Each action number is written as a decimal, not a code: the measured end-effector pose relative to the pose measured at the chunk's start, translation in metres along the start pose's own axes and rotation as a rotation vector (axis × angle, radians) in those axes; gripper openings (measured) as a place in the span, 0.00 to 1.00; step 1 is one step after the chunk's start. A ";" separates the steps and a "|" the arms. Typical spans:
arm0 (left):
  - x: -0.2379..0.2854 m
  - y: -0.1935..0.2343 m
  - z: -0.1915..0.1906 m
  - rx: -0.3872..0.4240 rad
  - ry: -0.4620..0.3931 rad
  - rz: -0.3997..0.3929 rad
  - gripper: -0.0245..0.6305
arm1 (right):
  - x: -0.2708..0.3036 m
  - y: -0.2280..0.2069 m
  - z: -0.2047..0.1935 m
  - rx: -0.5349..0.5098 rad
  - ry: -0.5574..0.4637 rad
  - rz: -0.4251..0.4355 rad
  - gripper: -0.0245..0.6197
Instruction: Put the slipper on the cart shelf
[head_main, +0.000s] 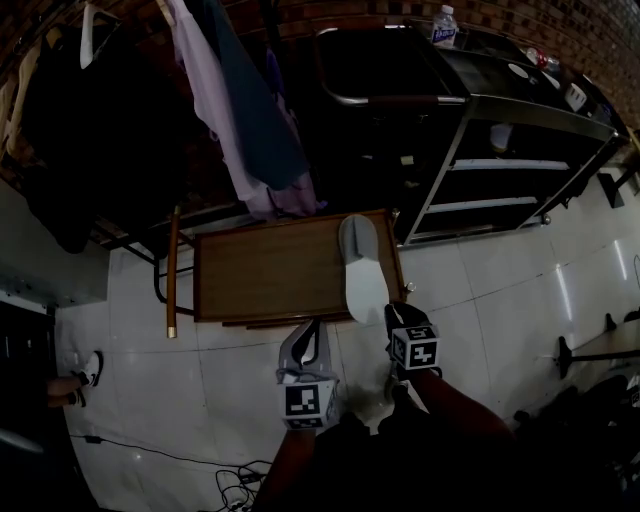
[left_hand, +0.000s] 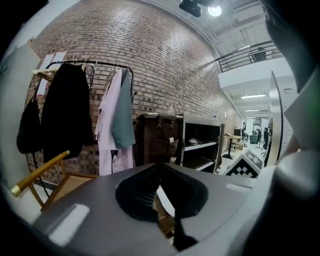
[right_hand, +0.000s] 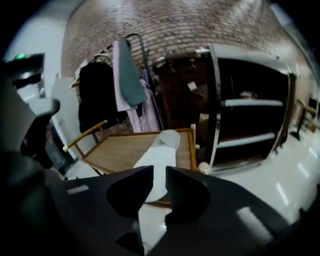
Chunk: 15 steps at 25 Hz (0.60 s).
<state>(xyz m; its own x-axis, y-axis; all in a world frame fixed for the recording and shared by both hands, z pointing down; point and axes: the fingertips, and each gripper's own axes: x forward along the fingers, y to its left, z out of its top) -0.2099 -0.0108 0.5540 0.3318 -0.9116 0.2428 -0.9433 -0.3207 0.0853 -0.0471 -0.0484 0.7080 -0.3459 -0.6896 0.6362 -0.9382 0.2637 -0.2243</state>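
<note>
A pale grey slipper (head_main: 362, 270) lies lengthwise on the right part of the wooden cart shelf (head_main: 265, 270), its heel hanging over the front edge. My right gripper (head_main: 398, 315) sits just right of that heel. In the right gripper view its jaws (right_hand: 159, 172) stand open a narrow gap, with the slipper (right_hand: 157, 157) on the cart shelf (right_hand: 120, 150) beyond them and nothing pressed between the pads. My left gripper (head_main: 308, 335) hovers at the cart's front edge, left of the slipper. Its jaws (left_hand: 161, 170) are shut, empty, leaving only a thin slit.
A clothes rack with hanging garments (head_main: 240, 120) stands behind the cart. A black metal shelf unit (head_main: 520, 150) is at the right, with a water bottle (head_main: 444, 25) on top. The cart's wooden handle (head_main: 172, 270) is at its left. Cables (head_main: 235, 480) lie on the white floor.
</note>
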 end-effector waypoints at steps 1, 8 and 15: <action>-0.001 -0.001 0.000 0.000 0.004 -0.004 0.06 | 0.005 -0.007 -0.010 0.104 0.020 0.007 0.18; -0.010 0.007 -0.007 -0.031 0.014 0.018 0.06 | 0.032 -0.017 -0.044 0.540 0.077 0.123 0.29; -0.017 0.013 0.002 -0.055 -0.011 0.042 0.06 | 0.055 -0.007 -0.057 0.716 0.123 0.200 0.31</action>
<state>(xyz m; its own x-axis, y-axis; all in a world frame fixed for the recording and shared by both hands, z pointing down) -0.2276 -0.0003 0.5495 0.2916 -0.9268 0.2368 -0.9550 -0.2678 0.1279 -0.0592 -0.0499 0.7865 -0.5462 -0.5835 0.6010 -0.6512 -0.1555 -0.7428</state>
